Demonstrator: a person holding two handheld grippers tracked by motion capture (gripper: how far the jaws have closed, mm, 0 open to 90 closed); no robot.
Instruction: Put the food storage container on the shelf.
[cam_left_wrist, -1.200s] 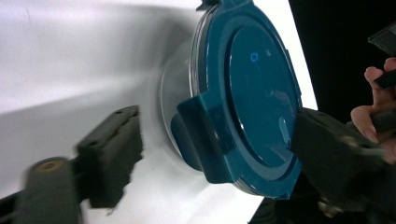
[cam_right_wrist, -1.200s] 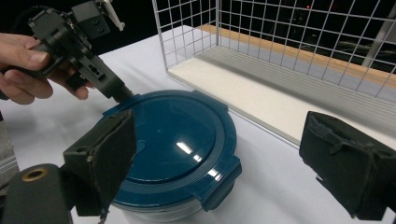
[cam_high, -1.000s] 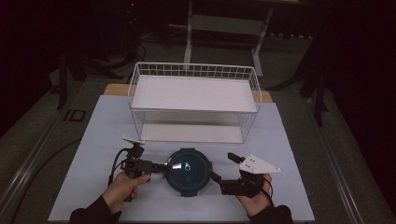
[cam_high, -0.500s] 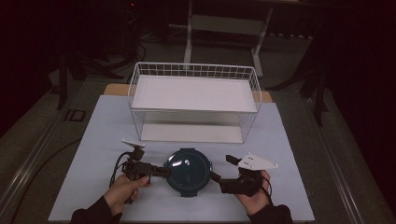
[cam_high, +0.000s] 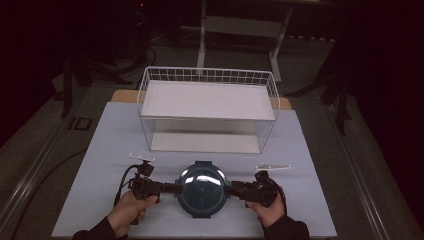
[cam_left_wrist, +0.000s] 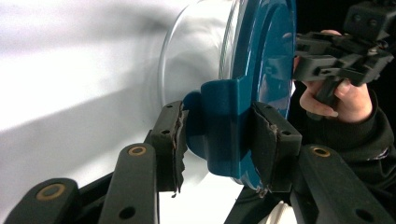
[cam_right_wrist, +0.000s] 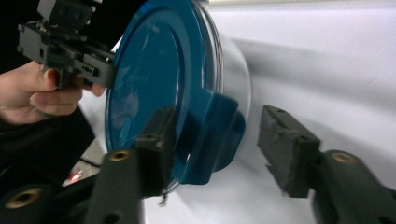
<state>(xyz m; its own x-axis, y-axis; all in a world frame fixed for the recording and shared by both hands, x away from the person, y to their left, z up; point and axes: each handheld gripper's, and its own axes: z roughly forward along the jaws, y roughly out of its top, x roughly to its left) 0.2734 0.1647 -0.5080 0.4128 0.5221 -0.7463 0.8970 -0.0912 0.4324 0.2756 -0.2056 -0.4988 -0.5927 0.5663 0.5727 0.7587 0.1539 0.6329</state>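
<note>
Wide tabletop (cam_high: 115, 165) under a pale sheet, and at the far side a white wire rack (cam_high: 207, 107) with a shelf, standing open toward the near edge. Down at the near edge sits the bowl (cam_high: 201, 189) – round, clear-walled, capped with a teal lid, a stubby teal tab on each side. It looks made for a two-handed lift, and that seems to be the plan. The left gripper (cam_left_wrist: 219, 140) is clenched on the left tab, pads pressing both faces. The right gripper (cam_right_wrist: 219, 140) has just been closing, its jaws straddling the right tab (cam_right_wrist: 219, 135) – one pad lies up against the lid side, the other stands clear of it, so no grip there yet.
</note>
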